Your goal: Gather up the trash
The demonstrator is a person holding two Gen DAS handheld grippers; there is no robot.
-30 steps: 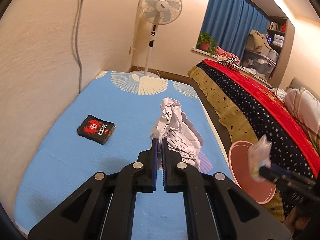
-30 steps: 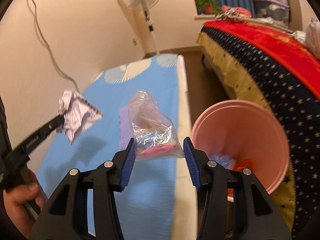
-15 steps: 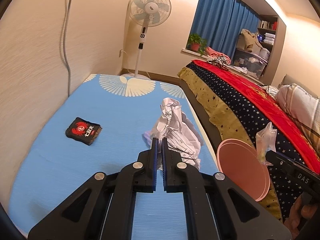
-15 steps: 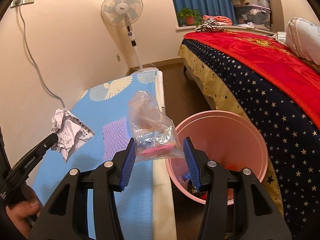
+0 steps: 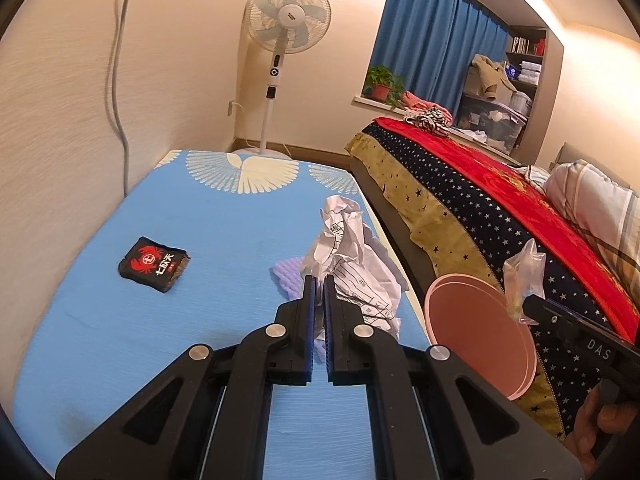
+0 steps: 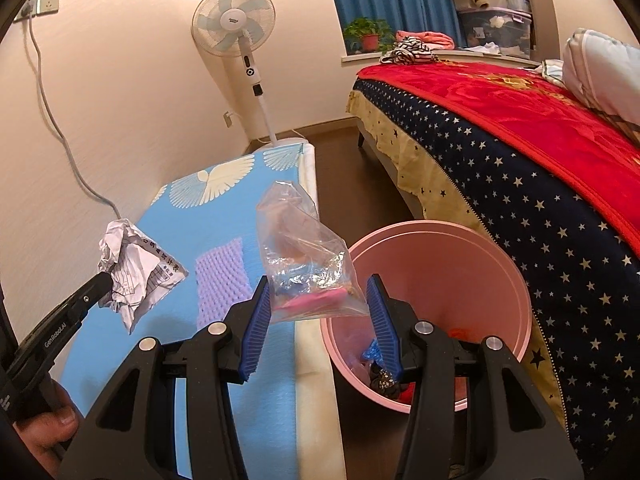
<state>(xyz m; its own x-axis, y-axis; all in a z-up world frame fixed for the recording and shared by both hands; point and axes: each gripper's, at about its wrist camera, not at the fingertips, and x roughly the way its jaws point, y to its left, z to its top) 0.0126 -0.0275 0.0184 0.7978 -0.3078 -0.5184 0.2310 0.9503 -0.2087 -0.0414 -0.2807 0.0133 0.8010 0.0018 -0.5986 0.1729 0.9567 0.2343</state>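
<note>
My left gripper [image 5: 318, 285] is shut on a crumpled white paper [image 5: 352, 264] and holds it above the blue mat [image 5: 168, 320]; the paper also shows in the right wrist view [image 6: 134, 268]. My right gripper [image 6: 318, 300] holds a clear plastic bag [image 6: 306, 264] with pink and blue scraps inside, its fingers pressing the bag's sides, just left of the pink bin [image 6: 492, 292]. The bin [image 5: 476, 328] stands on the floor between mat and bed and holds some trash. A black packet with a red crab [image 5: 154, 264] lies on the mat.
A purple foam pad [image 6: 220, 276] lies on the mat near its right edge. A bed with a red and starred cover [image 6: 520, 140] stands to the right. A standing fan [image 5: 286, 36] is at the far wall. A grey cable [image 5: 116, 80] hangs down the left wall.
Both grippers have risen and drawn back with their loads. The right gripper with the bag has shifted from above the mat toward the bin's left rim.
</note>
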